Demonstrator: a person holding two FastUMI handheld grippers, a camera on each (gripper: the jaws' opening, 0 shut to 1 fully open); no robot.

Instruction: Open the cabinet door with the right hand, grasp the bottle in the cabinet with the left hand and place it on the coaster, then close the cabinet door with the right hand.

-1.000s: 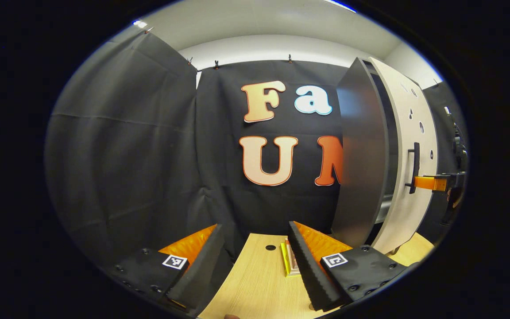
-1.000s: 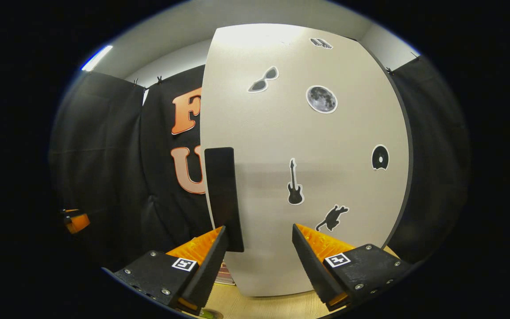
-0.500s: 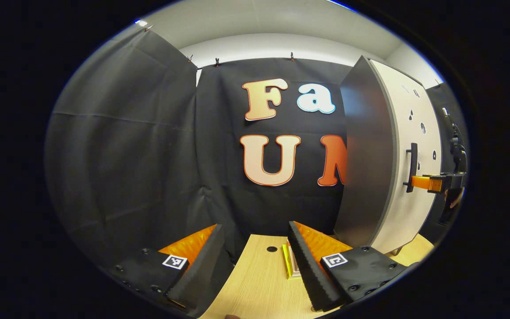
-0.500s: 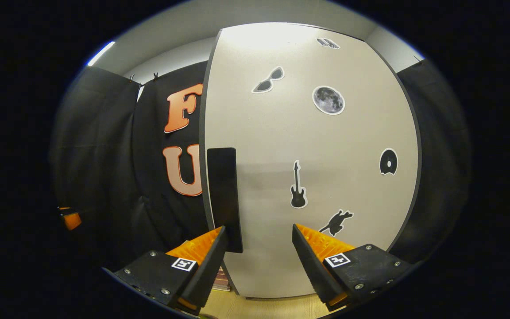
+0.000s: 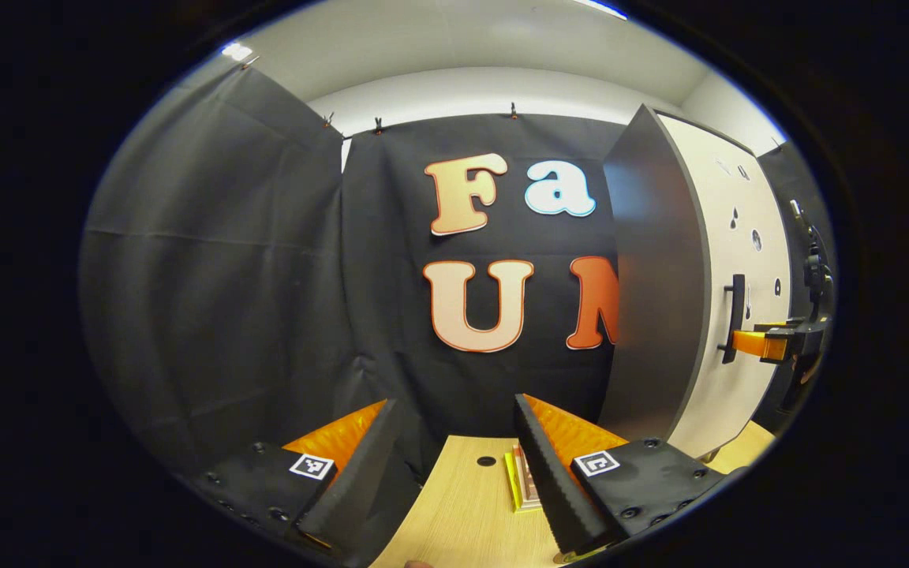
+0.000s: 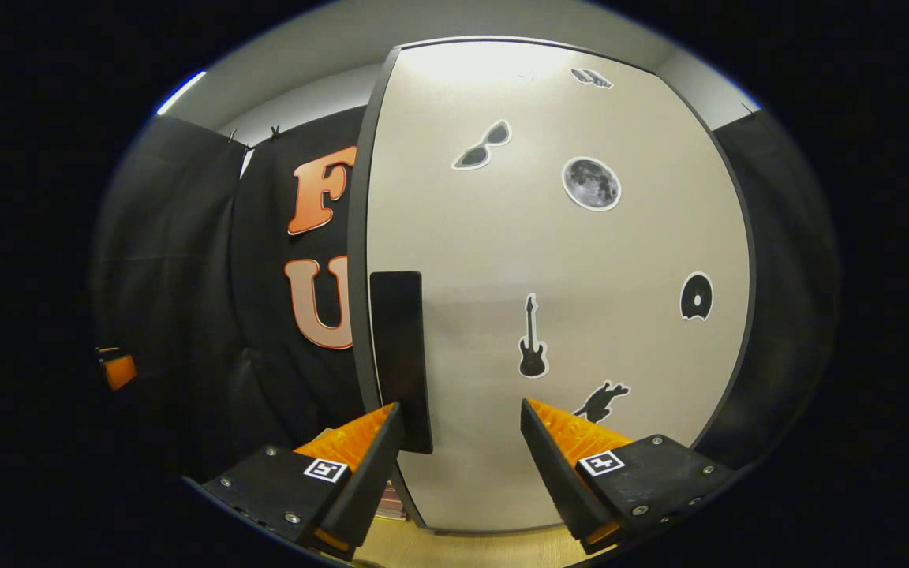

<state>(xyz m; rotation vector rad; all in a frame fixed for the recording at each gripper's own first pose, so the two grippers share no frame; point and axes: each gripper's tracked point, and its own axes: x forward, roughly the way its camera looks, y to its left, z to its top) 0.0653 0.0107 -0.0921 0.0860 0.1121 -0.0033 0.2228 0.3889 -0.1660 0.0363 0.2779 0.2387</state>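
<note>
Your cabinet door (image 6: 549,260) has swung shut a bit more. Your right gripper (image 6: 461,418) sits wide open by its handle (image 6: 401,355); your left gripper (image 5: 454,418) is wide open, holding nothing.

The left gripper (image 5: 450,406) points forward with its jaws spread wide and nothing between them, while the right gripper (image 6: 461,410), also spread wide, appears in the left gripper view at about 3 o'clock (image 5: 778,343).
</note>
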